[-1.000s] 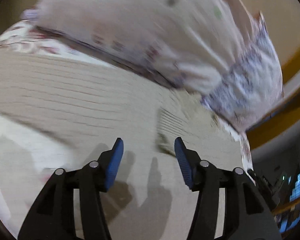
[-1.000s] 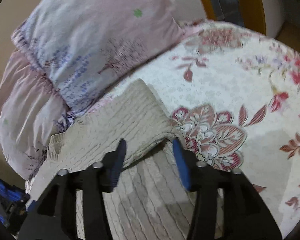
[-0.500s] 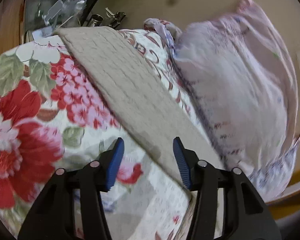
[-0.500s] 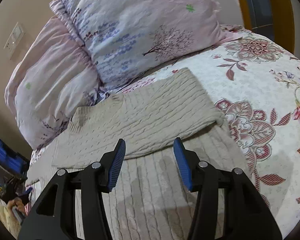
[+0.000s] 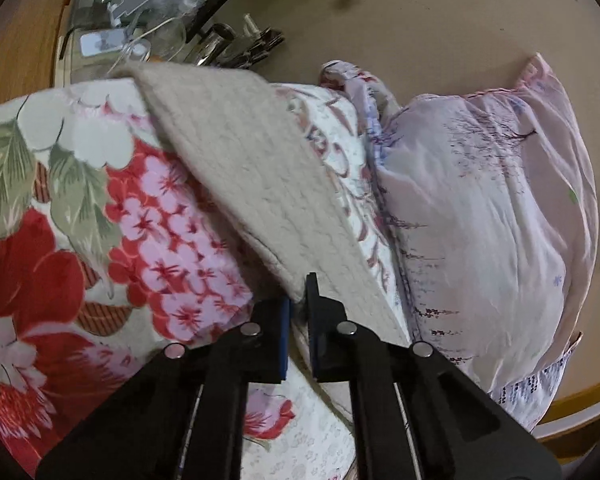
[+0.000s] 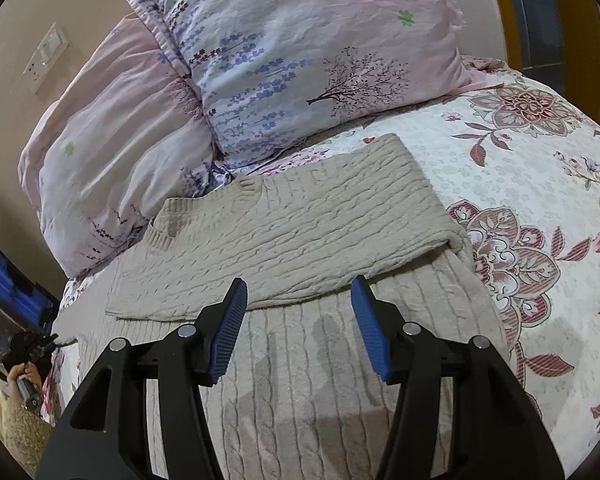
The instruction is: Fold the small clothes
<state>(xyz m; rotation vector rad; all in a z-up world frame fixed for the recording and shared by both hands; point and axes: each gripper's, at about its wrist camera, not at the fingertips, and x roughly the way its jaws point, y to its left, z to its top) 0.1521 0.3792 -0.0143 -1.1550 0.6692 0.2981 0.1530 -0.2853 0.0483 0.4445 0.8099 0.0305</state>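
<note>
A beige cable-knit sweater [image 6: 300, 220] lies flat on the floral bedspread [image 6: 520, 184], one sleeve folded across its chest. My right gripper [image 6: 299, 292] hovers over the lower body of the sweater. Its jaws are opening and nothing is between them. In the left wrist view the other sleeve [image 5: 252, 168] stretches away toward the bed's edge. My left gripper [image 5: 298, 300] is shut on that sleeve's near edge, which is pinched between the blue pads. The left gripper [image 6: 28, 344] also shows small at the right wrist view's left edge, held by a hand [image 6: 20, 376].
Two pink and lilac pillows [image 6: 300, 60] [image 6: 112, 140] lean against the wall behind the sweater. A red-flowered blanket [image 5: 100, 240] lies left of the sleeve. A cluttered bedside surface [image 5: 140, 32] stands beyond the bed's edge. A wooden frame [image 6: 500, 0] rises at the far right.
My left gripper swung over to the outstretched sleeve and closed on its edge. My right gripper drew back slightly over the sweater and its jaws widened a little.
</note>
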